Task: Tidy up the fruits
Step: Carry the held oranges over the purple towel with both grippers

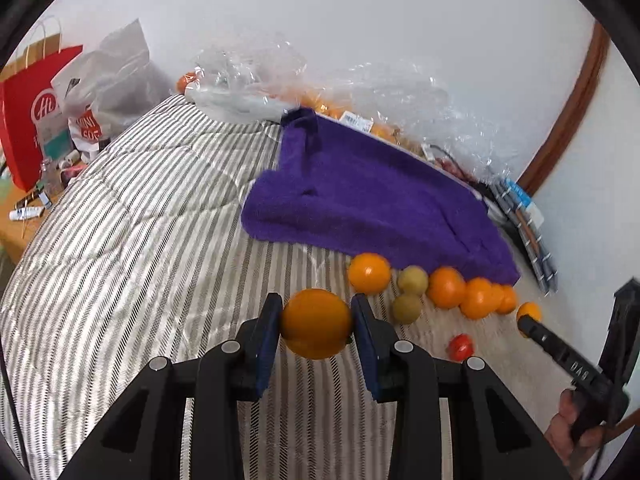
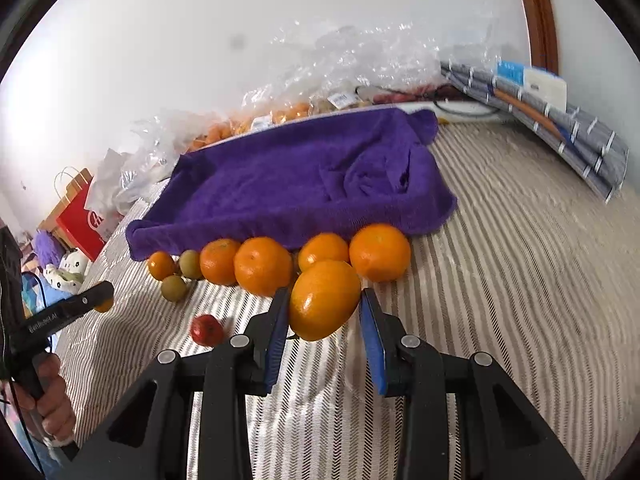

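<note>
My left gripper (image 1: pixel 316 322) is clamped on an orange (image 1: pixel 316 323) at lower centre; my right gripper (image 2: pixel 325 308) brackets another orange (image 2: pixel 324 300), contact unclear. Both look firm, smooth, round: grip the widest middle.

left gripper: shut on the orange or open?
Shut: left gripper has both blue-padded fingers pressed against the round orange fruit, holding it off the striped bedcover.
</note>
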Demonstrator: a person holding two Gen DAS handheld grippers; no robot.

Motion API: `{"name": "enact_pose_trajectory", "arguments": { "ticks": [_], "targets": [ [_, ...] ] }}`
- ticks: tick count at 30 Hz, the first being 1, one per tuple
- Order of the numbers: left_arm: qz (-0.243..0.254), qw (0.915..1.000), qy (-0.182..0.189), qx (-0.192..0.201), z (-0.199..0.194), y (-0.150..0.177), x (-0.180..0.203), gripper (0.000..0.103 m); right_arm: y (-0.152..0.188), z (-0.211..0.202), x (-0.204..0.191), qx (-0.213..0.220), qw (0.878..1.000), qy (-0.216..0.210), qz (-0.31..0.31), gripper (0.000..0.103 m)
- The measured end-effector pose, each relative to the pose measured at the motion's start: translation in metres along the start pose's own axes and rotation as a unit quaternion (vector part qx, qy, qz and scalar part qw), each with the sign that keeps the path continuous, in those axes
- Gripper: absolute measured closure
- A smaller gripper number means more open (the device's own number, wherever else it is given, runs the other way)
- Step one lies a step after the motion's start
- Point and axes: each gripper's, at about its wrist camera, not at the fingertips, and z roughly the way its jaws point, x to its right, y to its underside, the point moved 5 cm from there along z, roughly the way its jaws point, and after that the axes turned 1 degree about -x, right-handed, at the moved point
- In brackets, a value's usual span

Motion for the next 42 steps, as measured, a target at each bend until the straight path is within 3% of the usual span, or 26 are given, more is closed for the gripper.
{"name": "enact_pose_trajectory", "arguments": {
  "ticks": [13,24,32,42],
  "targets": [
    [0.046,0.995,-0.001,0.088,-0.038,-0.099,0.054,0.069,-0.086,-0.043,-0.019,0.062,0.998,0.027,-0.019,0.068],
    [0.023,0.9953,-0.005,0.094,0.038,-0.151,0.061,0.069,-0.159,-0.003,-0.005,0.082,0.996,0.032,-0.004,0.068],
    [0.035,0.9976,-0.04,0.044,0.106,-0.137,0.045,0.069,-0.163,0.062,0.025,0.06,0.997,0.045,0.028,0.068],
    [0.051,0.9979,-0.04,0.008,0.136,-0.121,0.047,0.069,-0.135,0.112,0.039,-0.025,0.998,0.054,0.029,0.068]
  ]
}}
